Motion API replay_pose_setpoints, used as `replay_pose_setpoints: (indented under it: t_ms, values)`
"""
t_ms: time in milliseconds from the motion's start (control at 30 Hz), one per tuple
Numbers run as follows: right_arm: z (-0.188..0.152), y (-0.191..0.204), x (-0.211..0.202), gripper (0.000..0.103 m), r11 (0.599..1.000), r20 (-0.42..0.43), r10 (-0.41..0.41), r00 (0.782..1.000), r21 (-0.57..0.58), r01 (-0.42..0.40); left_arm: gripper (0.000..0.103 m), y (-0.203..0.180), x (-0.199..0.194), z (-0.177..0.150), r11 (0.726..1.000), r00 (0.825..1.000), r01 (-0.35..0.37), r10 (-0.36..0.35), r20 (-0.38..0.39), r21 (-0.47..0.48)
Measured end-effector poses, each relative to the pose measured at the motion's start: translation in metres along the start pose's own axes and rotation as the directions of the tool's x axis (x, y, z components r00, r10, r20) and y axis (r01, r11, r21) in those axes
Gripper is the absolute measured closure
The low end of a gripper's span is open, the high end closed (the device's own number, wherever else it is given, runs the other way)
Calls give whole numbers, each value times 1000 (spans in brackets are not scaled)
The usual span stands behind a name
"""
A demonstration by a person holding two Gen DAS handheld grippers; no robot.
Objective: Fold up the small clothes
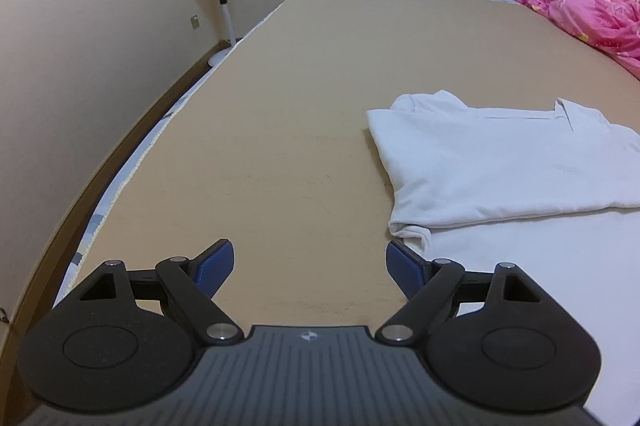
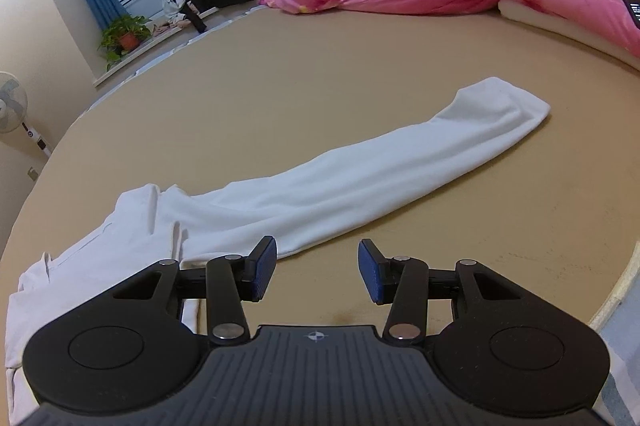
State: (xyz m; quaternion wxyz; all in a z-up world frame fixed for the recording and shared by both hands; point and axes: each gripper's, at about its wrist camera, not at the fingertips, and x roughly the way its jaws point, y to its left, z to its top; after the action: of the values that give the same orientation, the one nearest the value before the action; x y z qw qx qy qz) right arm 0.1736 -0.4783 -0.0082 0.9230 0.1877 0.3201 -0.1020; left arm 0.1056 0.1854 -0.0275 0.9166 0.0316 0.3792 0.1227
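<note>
Mid-fold on the white shirt (image 1: 500, 165), which lies flat on the tan bed (image 1: 280, 145). From the left wrist view the left side looks already folded in over the body, collar (image 1: 562, 109) facing up. From the right wrist view the right sleeve (image 2: 360, 177) lies stretched straight out across the bed, not yet folded.

Left tool (image 1: 310, 268): jaws apart, holding nothing, hovering over bare bed just beside the shirt's near left edge. Right tool (image 2: 317, 276): jaws apart, empty, its left pad (image 2: 262, 266) right at the sleeve's near edge, close to the shoulder.

My read: next step is the right sleeve. That calls for a pinch on the sleeve, probably near the cuff (image 2: 516, 105), then carrying it back over the body. Cuff is well apart from the right tool, so a reach comes first.
</note>
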Motion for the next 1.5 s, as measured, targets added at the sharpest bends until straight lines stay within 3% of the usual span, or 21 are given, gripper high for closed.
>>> replay_pose_setpoints:
  t_ms: [1133, 1200, 1300, 1500]
  values:
    - [11, 0, 16, 55, 1000, -17, 4, 1000, -14, -4, 15, -23, 22, 8, 1000, 1000, 18, -18, -13, 16]
    - [14, -2, 18, 63, 1000, -9, 2, 1000, -14, -2, 15, -24, 23, 8, 1000, 1000, 22, -22, -14, 16]
    - [22, -9, 21, 91, 1000, 15, -1, 1000, -11, 1, 15, -25, 24, 9, 999, 1000, 27, -27, -16, 17]
    - [37, -47, 34, 92, 994, 29, -37, 999, 99, 34, 15, -26, 26, 10, 999, 999, 32, -31, -18, 17]
